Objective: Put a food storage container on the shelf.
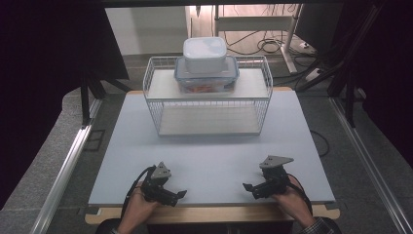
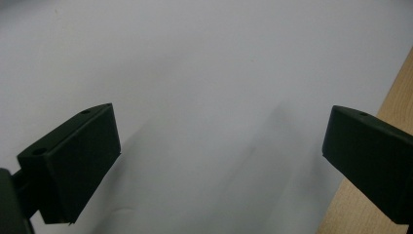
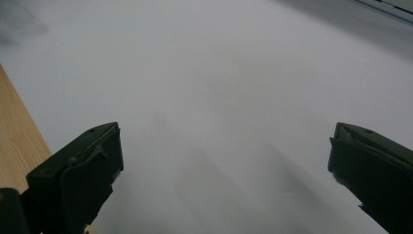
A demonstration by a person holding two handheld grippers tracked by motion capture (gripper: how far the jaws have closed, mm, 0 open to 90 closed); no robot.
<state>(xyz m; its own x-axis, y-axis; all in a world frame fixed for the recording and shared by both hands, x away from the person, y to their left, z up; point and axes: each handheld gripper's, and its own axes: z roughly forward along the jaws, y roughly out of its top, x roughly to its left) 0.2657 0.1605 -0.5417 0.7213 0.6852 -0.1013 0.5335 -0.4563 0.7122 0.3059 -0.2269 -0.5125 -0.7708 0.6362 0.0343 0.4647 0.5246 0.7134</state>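
Observation:
A white wire shelf rack [image 1: 208,105] stands at the back of the pale blue table top [image 1: 209,156]. On its upper shelf sits a clear blue-rimmed container [image 1: 207,77] with orange contents, and a white lidded box [image 1: 205,54] is stacked on that. My left gripper [image 1: 180,196] rests near the front left edge, held by a hand, pointing right. Its jaws stand wide apart over bare table [image 2: 204,97]. My right gripper [image 1: 249,189] rests near the front right, pointing left, jaws wide apart with nothing between them above the table surface [image 3: 229,107].
The table's wooden front edge [image 1: 214,213] runs below both grippers and shows as a wood strip [image 2: 370,195] in the left gripper view and a wood strip [image 3: 17,141] in the right gripper view. Cables [image 1: 263,46] lie on the floor behind the table.

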